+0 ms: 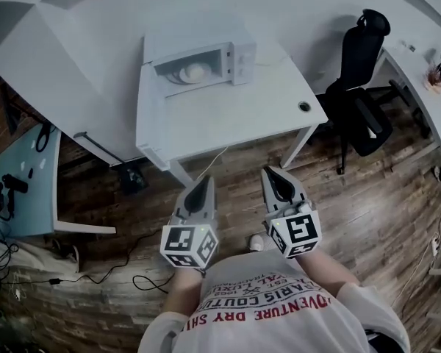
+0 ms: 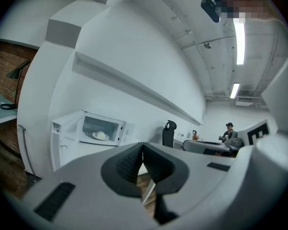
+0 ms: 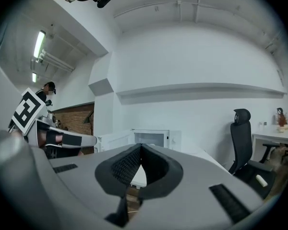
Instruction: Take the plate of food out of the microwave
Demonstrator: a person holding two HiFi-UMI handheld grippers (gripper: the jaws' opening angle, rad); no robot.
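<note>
left gripper [image 1: 204, 182] and right gripper [image 1: 270, 173] were pressed together, empty; round white plate [image 1: 190, 73] sat inside the open white microwave [image 1: 235, 59], its food indistinct.

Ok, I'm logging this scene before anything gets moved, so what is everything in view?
microwave: one, white, door open, at the back of the table
plate of food: one, white, inside the microwave
table: one, white, ahead of the person
office chair: one, black, right of the table
side table: one, pale teal, far left, dark items on it
desk: one, white, far right
cables: several, black, on the wooden floor at left
left gripper: one, grey, jaws together, empty, short of the table
right gripper: one, grey, jaws together, empty, beside the left one
</note>
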